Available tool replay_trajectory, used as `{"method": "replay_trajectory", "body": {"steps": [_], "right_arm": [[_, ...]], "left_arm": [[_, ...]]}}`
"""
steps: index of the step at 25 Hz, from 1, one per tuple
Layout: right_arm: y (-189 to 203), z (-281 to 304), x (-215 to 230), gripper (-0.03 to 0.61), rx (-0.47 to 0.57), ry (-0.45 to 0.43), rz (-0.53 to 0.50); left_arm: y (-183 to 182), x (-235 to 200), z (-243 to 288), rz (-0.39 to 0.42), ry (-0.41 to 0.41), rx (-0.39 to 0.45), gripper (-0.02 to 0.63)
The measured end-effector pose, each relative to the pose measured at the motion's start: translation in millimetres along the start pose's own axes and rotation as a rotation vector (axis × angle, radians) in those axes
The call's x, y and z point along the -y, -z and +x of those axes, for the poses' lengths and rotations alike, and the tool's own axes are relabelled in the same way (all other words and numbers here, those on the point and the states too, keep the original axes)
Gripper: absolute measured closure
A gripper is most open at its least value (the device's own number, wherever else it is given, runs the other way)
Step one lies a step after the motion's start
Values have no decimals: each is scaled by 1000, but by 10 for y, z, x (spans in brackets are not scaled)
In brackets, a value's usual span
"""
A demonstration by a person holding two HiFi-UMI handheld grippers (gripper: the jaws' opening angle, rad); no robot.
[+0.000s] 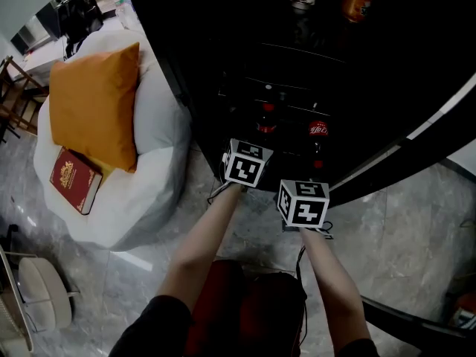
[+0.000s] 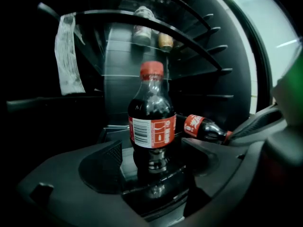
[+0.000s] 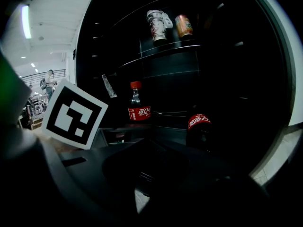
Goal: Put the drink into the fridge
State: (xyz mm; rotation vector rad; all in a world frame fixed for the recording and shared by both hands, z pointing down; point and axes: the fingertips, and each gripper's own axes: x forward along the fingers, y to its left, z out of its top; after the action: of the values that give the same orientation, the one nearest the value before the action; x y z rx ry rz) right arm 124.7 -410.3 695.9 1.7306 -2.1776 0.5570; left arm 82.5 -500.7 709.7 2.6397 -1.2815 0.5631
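Observation:
A small cola bottle (image 2: 152, 122) with a red cap stands upright on a low shelf of the black fridge (image 1: 372, 80). My left gripper (image 2: 151, 161) is open around its base, with a gap between each pad and the bottle. The head view shows the bottle's cap (image 1: 266, 116) just beyond the left gripper's marker cube (image 1: 247, 162). A second cola bottle (image 2: 204, 128) lies on its side to the right on the same shelf. My right gripper (image 3: 156, 160) hangs back in front of the fridge, its dark jaws together with nothing in them.
Cans and a wrapped bottle (image 3: 158, 25) stand on an upper fridge shelf. A white beanbag (image 1: 160, 125) with an orange cushion (image 1: 93, 103) and a red book (image 1: 74, 179) sits left of the fridge. The curved fridge door (image 1: 416, 147) stands open at right, above the marble floor.

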Motion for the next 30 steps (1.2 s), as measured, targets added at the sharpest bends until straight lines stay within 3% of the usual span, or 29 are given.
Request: {"method": "replay_trajectory", "body": {"steps": [14,25,30], "right_arm": [[-20,-274,-45,561,33,31,-1],[-5,-517,-150,561,52,39,-14],[33,-627,-169,561,55,49,-23]], "left_arm": [[-131,285,-542,74,37,42,236],[-119,295,-945,40,34,61,329],[-146,329,-1132,19,55,79,431]]}}
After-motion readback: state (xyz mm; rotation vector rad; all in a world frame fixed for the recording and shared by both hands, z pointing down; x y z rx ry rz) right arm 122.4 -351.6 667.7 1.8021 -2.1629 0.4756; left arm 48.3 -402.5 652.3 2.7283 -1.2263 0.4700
